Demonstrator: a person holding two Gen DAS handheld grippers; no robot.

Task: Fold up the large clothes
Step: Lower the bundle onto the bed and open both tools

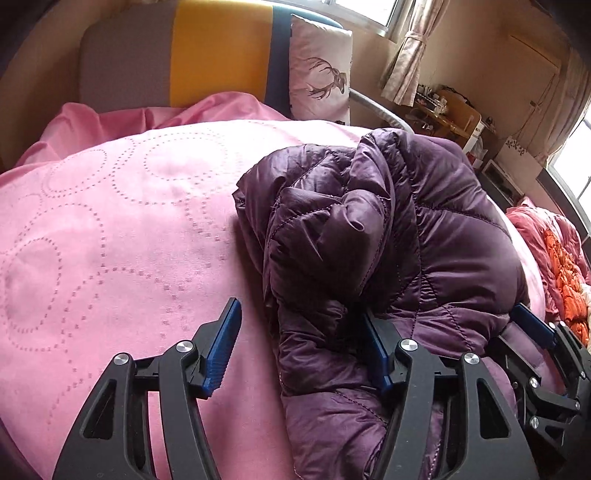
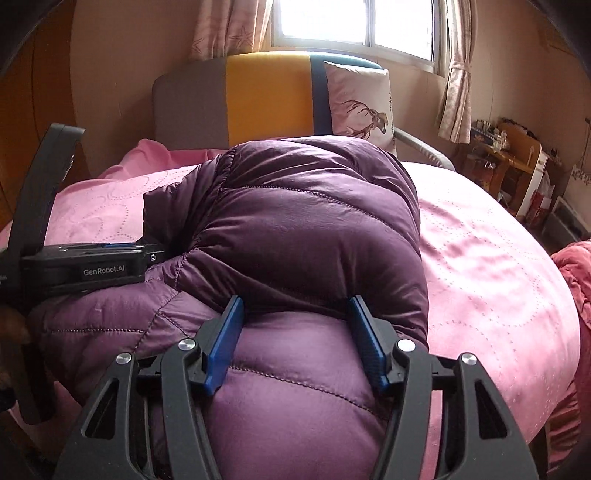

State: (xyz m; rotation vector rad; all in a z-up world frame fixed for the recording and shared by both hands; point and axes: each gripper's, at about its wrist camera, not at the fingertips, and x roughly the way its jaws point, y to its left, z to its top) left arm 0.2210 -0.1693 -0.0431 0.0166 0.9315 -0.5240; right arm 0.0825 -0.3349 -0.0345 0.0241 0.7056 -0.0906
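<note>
A purple quilted down jacket [image 1: 388, 229] lies bunched and folded over on the pink bedspread [image 1: 110, 221]. My left gripper [image 1: 301, 325] is open at the jacket's left edge, its left finger over the bedspread and its right finger against the jacket. My right gripper [image 2: 293, 315] is open, its blue pads either side of the folded-over bulge of the jacket [image 2: 295, 221], touching the fabric. The right gripper [image 1: 546, 350] shows at the right edge of the left wrist view. The left gripper [image 2: 92, 266] shows side-on at the left in the right wrist view.
A grey, yellow and blue headboard [image 2: 266, 99] and a deer-print pillow [image 2: 362, 107] stand at the bed's head. A red and orange quilt [image 1: 554, 266] lies at the bed's right side. A cluttered wooden desk [image 2: 506, 155] and a window [image 2: 354, 26] lie beyond.
</note>
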